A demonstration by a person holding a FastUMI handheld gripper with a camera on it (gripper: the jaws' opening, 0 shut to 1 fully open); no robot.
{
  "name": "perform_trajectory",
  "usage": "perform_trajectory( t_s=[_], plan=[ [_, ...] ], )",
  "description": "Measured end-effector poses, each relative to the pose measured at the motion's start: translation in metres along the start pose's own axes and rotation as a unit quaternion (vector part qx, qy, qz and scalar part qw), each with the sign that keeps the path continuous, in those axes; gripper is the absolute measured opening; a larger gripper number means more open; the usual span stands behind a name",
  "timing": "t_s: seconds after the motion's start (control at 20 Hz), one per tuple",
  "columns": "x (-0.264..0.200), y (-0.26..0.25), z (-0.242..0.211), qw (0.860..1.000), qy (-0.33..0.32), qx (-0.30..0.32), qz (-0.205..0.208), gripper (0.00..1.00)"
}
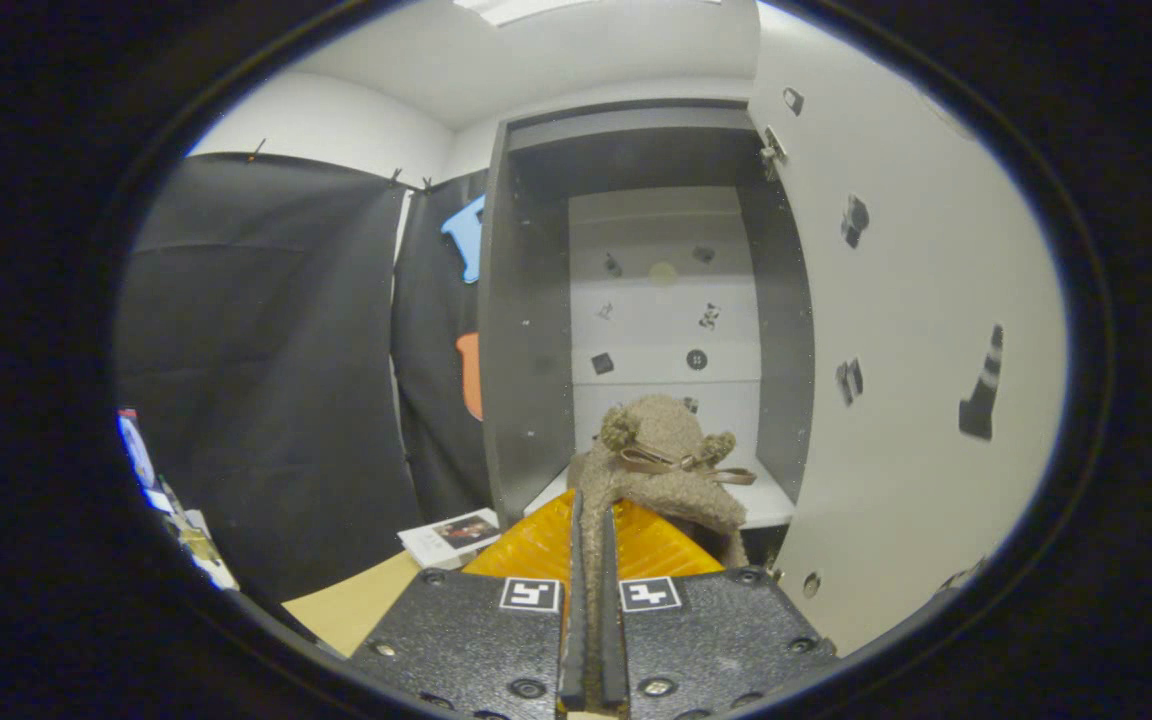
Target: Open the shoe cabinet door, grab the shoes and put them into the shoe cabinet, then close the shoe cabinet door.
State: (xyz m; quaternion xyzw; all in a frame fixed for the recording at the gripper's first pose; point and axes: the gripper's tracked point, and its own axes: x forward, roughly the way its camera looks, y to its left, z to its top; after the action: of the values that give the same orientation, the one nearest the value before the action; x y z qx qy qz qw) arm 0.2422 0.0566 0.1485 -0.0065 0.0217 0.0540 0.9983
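Note:
A fuzzy tan shoe (666, 455) with pompoms and a brown bow hangs from my gripper (591, 540). Its plush edge is pinched between the two orange fingers (536, 545), which are shut on it. The shoe is held in front of the open shoe cabinet (526, 330), level with its white bottom shelf (771, 505). The cabinet door (916, 350) stands swung open to the right of the fingers. Inside, the cabinet has dark side walls and a white back panel with small stickers.
Black cloth (266, 370) covers the wall left of the cabinet. A printed leaflet (451, 535) lies on a tan surface (356, 605) just left of the fingers. Some small colourful items (171, 500) sit at the far left.

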Motion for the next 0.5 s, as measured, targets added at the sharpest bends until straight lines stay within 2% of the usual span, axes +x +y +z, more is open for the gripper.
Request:
perform_trajectory(
  t_s=[0.15, 0.4, 0.5],
  plan=[
    [0.04, -0.013, 0.021, 1.0, 0.023, 0.003, -0.02, 0.08],
    [0.127, -0.053, -0.005, 0.993, 0.097, 0.008, -0.062, 0.09],
    [0.16, -0.074, -0.021, 0.987, 0.125, -0.012, -0.096, 0.09]
  ],
)
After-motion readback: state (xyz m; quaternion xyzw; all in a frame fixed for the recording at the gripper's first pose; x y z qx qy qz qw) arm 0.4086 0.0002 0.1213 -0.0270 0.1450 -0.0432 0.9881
